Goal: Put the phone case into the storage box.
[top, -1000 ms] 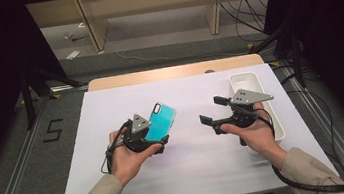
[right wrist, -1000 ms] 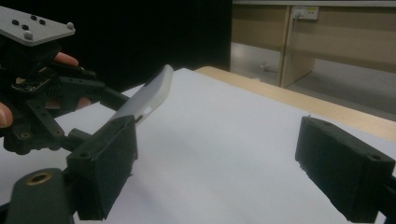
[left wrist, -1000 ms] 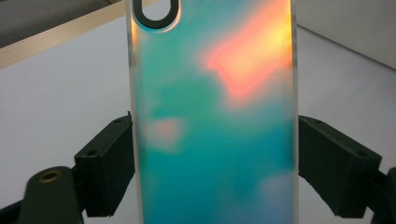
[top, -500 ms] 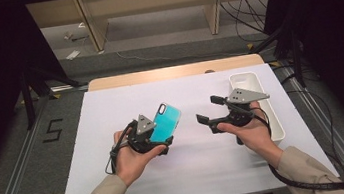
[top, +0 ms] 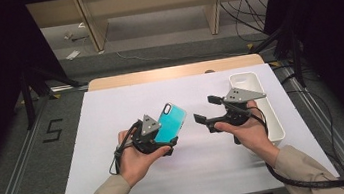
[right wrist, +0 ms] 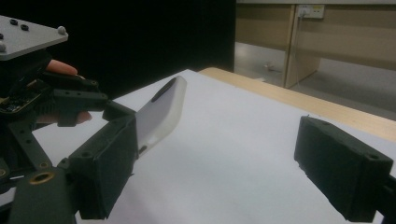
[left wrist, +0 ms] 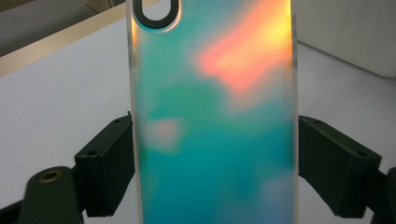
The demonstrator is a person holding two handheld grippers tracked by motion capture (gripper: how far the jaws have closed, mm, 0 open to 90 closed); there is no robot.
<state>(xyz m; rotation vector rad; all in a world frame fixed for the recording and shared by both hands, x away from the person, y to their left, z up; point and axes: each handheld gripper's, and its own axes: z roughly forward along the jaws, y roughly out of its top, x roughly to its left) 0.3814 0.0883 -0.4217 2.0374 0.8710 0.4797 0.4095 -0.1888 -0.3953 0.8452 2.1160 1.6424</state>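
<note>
Your left gripper (top: 165, 137) pinches the teal phone case (top: 170, 123) across its width, one black jaw on each long edge, as the left gripper view shows on the case (left wrist: 215, 121). The case is held above the white table cover (top: 112, 115), left of centre. Its long axis runs from near-left to far-right, with the camera cutout at the far end and the glossy back facing up. Your right gripper (top: 208, 110) hovers just right of the case, pointing left toward it, its jaws spread with nothing between them. A white tray (top: 273, 114) lies at the right edge.
</note>
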